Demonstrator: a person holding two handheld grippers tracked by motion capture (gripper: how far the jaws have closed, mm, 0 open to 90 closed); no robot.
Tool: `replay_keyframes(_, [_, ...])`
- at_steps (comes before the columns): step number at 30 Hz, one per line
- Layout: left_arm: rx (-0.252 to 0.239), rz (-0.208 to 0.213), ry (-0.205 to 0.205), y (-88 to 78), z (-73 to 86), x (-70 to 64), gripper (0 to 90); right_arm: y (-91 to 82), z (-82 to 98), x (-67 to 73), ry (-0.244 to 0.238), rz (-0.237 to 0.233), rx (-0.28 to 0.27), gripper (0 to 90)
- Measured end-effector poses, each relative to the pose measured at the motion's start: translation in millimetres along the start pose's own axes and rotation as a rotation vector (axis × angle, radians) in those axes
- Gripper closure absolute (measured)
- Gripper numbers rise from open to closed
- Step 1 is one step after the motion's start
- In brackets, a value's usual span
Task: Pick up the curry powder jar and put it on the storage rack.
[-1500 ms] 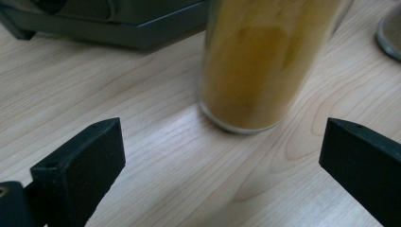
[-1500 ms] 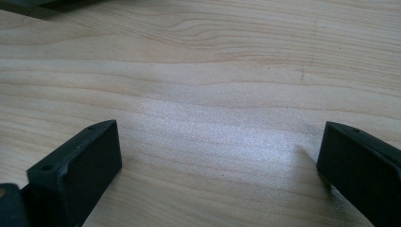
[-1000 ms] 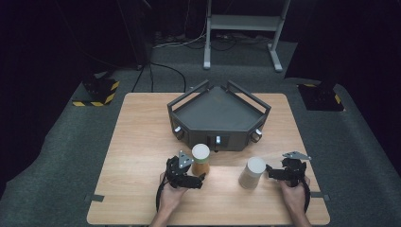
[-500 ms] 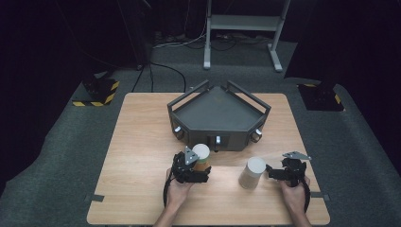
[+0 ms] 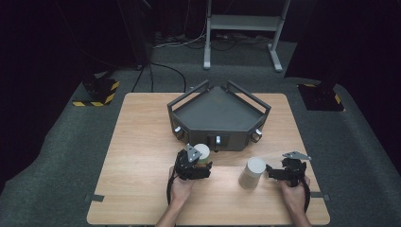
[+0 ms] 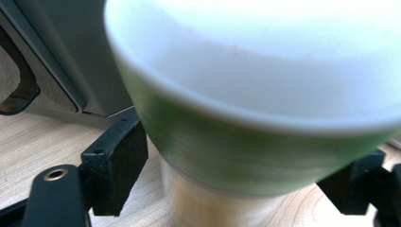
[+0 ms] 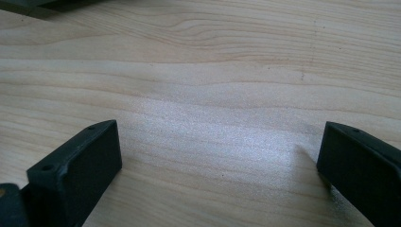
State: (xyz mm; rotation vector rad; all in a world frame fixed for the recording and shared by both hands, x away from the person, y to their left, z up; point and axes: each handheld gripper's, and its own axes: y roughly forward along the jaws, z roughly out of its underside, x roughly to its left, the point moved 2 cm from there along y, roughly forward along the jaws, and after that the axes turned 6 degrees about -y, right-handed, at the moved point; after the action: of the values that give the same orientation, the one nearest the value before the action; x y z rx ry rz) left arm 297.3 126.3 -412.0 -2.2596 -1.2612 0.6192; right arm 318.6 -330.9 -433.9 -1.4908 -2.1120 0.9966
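At the near edge of a wooden worktop [image 5: 142, 142], 2 claws are held by a person's hands. The left claw [image 5: 201, 163] has just been closing around a green-banded cup [image 5: 203, 152], which stands between its jaws; whether the pads press yet cannot be told. At the near right, the right claw [image 5: 270, 173] rests open, just beside a white cup [image 5: 252, 172]. Farther off, a dark tray [image 5: 217, 116] stands. Grasping is judged under way; next, a firm grip and a lift are called for.

Both forearms reach in from the near edge. The left gripper [image 5: 197, 161] has just been closing its black fingers [image 6: 116, 165]; the right gripper [image 5: 274, 171] holds its fingers [image 7: 78, 175] spread wide.
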Motion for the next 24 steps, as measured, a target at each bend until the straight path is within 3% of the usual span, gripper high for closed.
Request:
replay_keyframes(11, [-0.008,0.004,0.015,1.9,-1.3,-0.7,30.9,0.0,0.0,0.1,0.000,0.000,0.000,0.0])
replay_keyframes(24, [-0.006,0.000,0.023,1.1,-2.7,-2.1,32.4,0.0,0.0,0.0,0.000,0.000,0.000,0.0])
